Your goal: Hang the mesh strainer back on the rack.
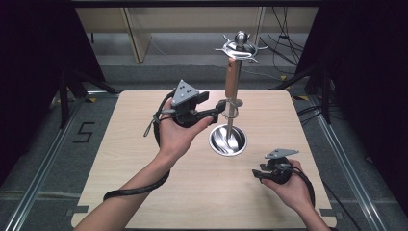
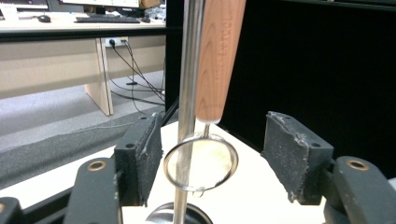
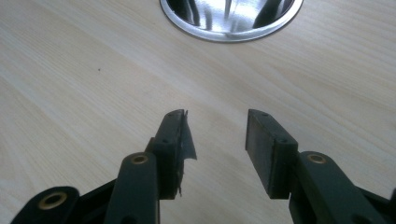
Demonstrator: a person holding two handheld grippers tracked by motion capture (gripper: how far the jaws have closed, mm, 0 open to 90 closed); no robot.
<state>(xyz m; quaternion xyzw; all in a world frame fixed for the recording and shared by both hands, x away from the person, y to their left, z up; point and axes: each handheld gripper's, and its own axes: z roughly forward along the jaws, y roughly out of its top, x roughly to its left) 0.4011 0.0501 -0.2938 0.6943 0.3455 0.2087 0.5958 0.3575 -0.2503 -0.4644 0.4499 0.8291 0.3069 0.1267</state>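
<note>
The left hand (image 1: pixel 179 132) is raised above the desk (image 1: pixel 144 159), palm up and wrist bent back, with the forearm running in from seven o'clock. It holds the left gripper (image 1: pixel 219 109) level, jaws pointing toward three o'clock at a tall stand (image 1: pixel 231 120) near the middle of the desk. A thick black cable (image 1: pixel 137 190) loops under the forearm.

In the left gripper view the jaws are spread wide, their rough, dark, worn pads on either side of the stand's pole (image 2: pixel 189 93) and of a small strainer (image 2: pixel 201 161) that hangs beside it. The pole is smooth, shiny metal. The strainer has a thin round wire rim, fine pale mesh and a warm reddish wooden handle (image 2: pixel 218 56) that hangs straight down from the hooks at the top. Neither pad touches the strainer.

The stand rises out of a round, polished steel bowl-shaped base (image 1: pixel 227 140) and ends at twelve o'clock in a crown of curved metal hooks (image 1: pixel 240 48).

The right hand (image 1: pixel 288 185) sits low at five o'clock, holding the right gripper (image 1: pixel 256 173) just above the pale, straight-grained wood. Its jaws are partly open and empty, aimed toward the base.
</note>
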